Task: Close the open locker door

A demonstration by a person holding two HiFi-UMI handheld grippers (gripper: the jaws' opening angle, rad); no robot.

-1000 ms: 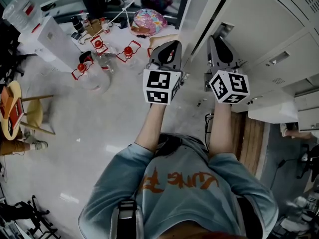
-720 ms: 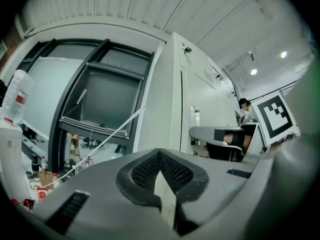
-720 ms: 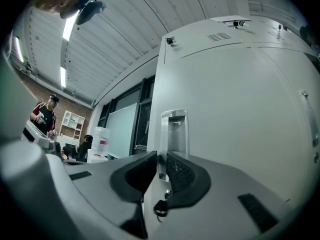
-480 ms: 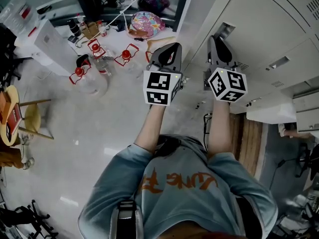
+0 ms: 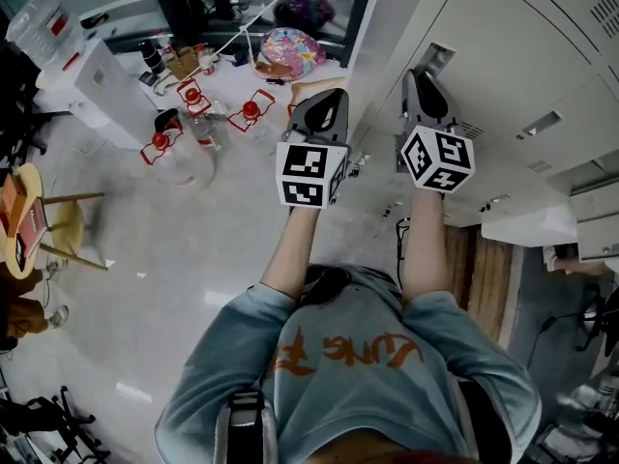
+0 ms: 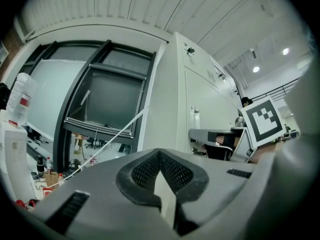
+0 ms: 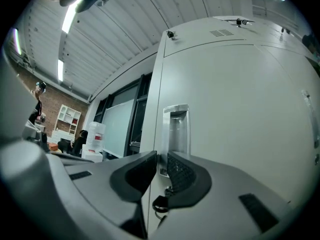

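Observation:
A bank of white lockers (image 5: 503,46) fills the upper right of the head view. One white locker door (image 5: 527,222) stands swung out to the right of my right arm. My left gripper (image 5: 329,95) is raised beside the locker bank's end wall, shut and empty, its tips touching (image 6: 160,154). My right gripper (image 5: 424,77) points at a closed locker front with a recessed metal handle (image 7: 175,126) and a hanging key (image 7: 160,204). Its jaws are drawn together with only a sliver between them (image 7: 161,156) and nothing held. An open compartment (image 6: 220,149) shows in the left gripper view.
Red-capped water bottles (image 5: 179,148) and a colourful bag (image 5: 290,46) lie on the pale floor at upper left. A water dispenser (image 5: 92,75) stands at far left beside a yellow stool (image 5: 68,225). A wooden strip (image 5: 484,269) runs along the lockers' foot.
Both grippers hold almost the same place; the right one's marker cube has risen slightly. The head view has shifted a little.

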